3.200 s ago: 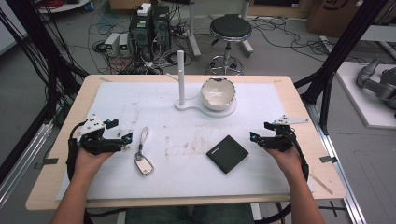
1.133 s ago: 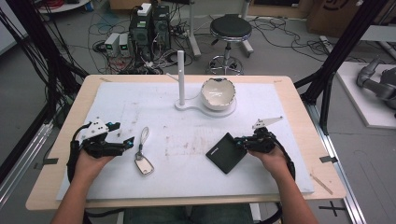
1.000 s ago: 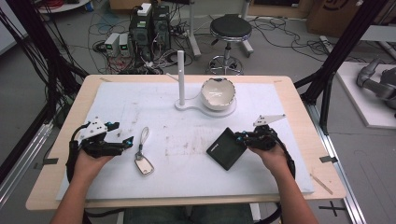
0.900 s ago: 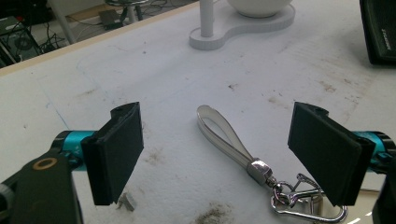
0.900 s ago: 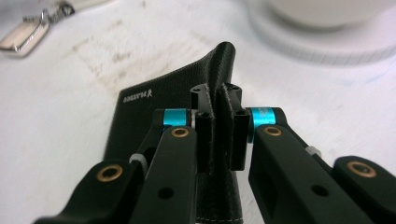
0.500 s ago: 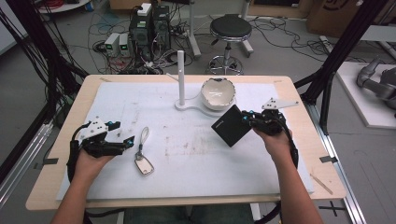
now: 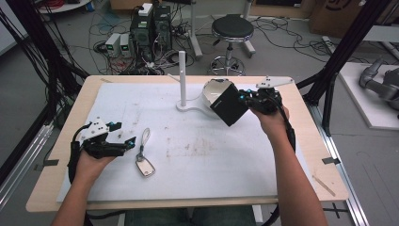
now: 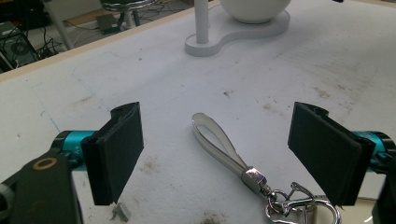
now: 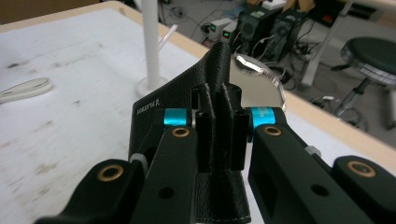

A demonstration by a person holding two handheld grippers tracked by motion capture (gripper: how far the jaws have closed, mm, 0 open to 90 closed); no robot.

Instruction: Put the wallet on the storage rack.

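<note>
A black wallet (image 7: pixel 229 104) is pinched by its edge in the clamped right claw (image 7: pixel 245 97) and held above the tabletop's far edge, apparently for dropping into the white bowl (image 7: pixel 211 90), while the left claw (image 7: pixel 128 143) is kept wide open and empty around a key strap (image 8: pixel 223 147) near the left edge.

one black wallet (image 7: pixel 229 103), one keyring (image 7: pixel 142 159), one white bowl (image 7: pixel 211 90), two tools.

Black grained leather wallet (image 7: pixel 229 104) showing white stitching; white bowl (image 7: pixel 210 90) and white post stand (image 7: pixel 182 75); white-grey strap keychain (image 8: pixel 224 144) with silver ring; black grippers with teal accents; white stained mat on tan table (image 7: pixel 324 150).
</note>
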